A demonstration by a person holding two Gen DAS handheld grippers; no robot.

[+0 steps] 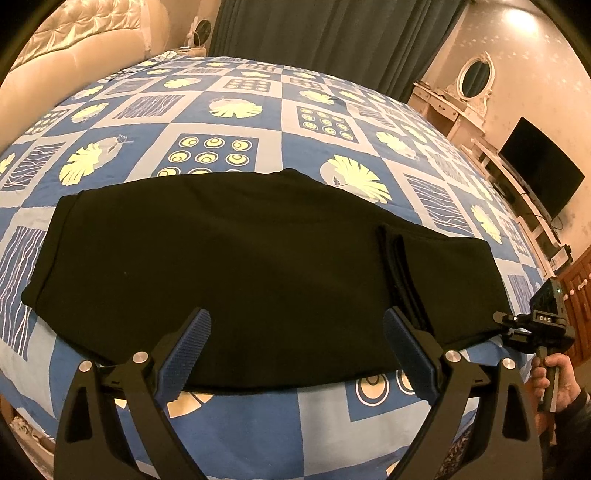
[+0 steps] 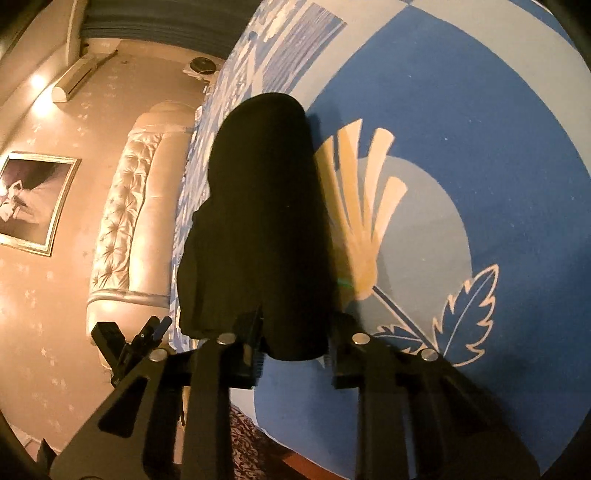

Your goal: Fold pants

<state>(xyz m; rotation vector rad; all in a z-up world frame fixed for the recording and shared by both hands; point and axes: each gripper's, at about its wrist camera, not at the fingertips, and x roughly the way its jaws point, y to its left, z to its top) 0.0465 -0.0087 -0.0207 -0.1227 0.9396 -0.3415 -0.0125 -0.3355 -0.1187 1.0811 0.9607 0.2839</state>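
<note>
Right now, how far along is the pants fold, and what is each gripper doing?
Done: the black pants lie flat across the patterned bedspread, apparently already doubled, with layered edges showing toward their right end. In hand: the left gripper hangs open above the near edge, gripping nothing; the right gripper sits at the pants' right end, its jaws around the cloth. Left: probably one more fold, bringing that end across.

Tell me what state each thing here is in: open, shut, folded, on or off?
Black fabric pants: folded, lying flat on the patterned blue bedspread.
Left gripper: open, holding nothing.
Right gripper: around the pants' end; grip unclear.
Black flat television: screen dark.
Dark green curtains: drawn shut.
</note>
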